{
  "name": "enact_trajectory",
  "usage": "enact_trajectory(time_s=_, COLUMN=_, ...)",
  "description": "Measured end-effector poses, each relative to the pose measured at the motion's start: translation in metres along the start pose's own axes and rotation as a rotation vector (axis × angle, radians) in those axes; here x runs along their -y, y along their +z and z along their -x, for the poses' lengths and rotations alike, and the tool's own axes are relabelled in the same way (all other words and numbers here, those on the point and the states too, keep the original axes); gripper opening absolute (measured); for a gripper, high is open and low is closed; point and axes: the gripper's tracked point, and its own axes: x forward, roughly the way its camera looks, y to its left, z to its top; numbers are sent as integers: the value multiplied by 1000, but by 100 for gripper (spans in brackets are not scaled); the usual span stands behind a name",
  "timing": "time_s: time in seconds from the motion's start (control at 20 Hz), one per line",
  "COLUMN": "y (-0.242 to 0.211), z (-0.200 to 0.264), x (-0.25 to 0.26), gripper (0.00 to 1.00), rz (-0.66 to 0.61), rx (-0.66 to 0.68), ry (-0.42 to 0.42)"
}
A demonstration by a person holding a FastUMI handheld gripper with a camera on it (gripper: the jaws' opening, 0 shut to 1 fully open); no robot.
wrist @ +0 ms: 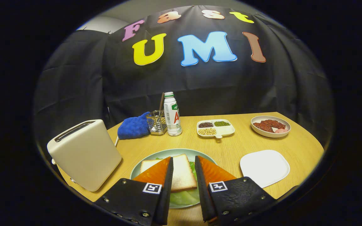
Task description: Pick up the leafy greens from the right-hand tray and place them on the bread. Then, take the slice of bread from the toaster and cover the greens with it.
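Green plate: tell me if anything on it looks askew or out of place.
The top bread slice sits askew on the green plate: lettuce sticks out on the near side and another slice shows beside it. The claw hangs open above it.

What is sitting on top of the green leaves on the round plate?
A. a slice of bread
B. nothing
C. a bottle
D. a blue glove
A: a slice of bread lies on the leafy greens on the round plate, seen between the open fingers of the hand-held gripper.
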Motion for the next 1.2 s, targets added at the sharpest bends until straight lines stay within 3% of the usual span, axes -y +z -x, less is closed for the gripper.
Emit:
enact_trajectory(time_s=0.35, y=36, z=29, x=26, gripper=40, rz=57, rx=107, ry=-1)
enact_trajectory(time_s=0.55, y=61, z=56, x=74, gripper=40, rz=129, rx=175, ry=-50)
enact_trajectory(time_s=0.8, y=80, z=97, x=132, gripper=40, rz=87, rx=219, ry=-79)
enact_trajectory(time_s=1.2, y=80, z=131, x=236, gripper=40, rz=121, rx=260, ry=-166)
